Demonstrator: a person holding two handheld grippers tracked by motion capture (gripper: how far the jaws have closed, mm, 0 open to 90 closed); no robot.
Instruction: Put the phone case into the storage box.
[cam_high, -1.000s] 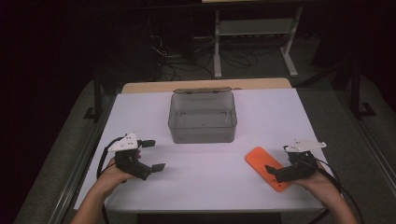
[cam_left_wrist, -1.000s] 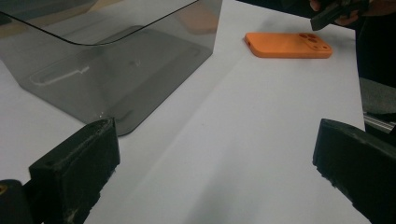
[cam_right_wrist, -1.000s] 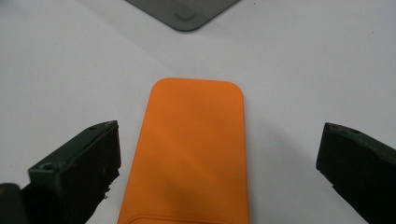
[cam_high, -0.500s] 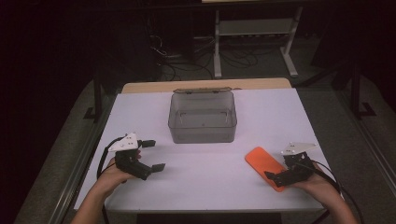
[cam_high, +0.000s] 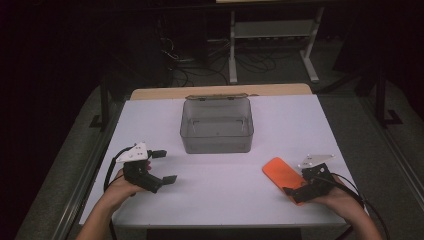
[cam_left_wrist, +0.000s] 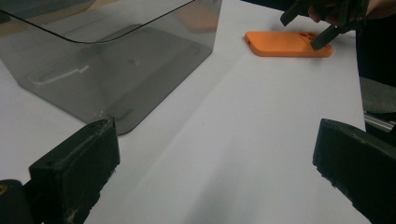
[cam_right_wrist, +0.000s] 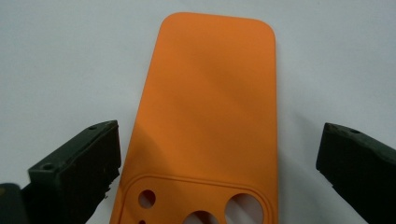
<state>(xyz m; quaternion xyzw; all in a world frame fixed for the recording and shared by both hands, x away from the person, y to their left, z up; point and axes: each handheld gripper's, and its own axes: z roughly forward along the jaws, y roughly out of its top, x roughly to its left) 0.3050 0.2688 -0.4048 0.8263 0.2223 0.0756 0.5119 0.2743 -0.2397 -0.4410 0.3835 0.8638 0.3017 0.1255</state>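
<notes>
An orange phone case (cam_high: 279, 171) lies flat, back up, on the white table (cam_high: 225, 185) at the front right. In the right gripper view the case (cam_right_wrist: 210, 93) runs away from me, its camera cut-outs nearest. My right gripper (cam_high: 298, 183) is open, low over that near end, with one jaw on each side of the case (cam_right_wrist: 222, 140) and a gap on both sides. My left gripper (cam_high: 165, 166) is open at the front left, with nothing between its jaws (cam_left_wrist: 217, 140). From there the case (cam_left_wrist: 287, 43) shows far off, with the right gripper (cam_left_wrist: 322, 23) over it.
A clear grey plastic box (cam_high: 216, 125) stands open-topped at the middle back of the table, near my left gripper's line of sight (cam_left_wrist: 116, 70). Bare white table lies between the two grippers. Dark floor, cables and a metal stand (cam_high: 272, 30) lie beyond the far edge.
My right gripper has moved down and slightly left, settling lower over the near end of the orange case. The left gripper and the box have not moved.
</notes>
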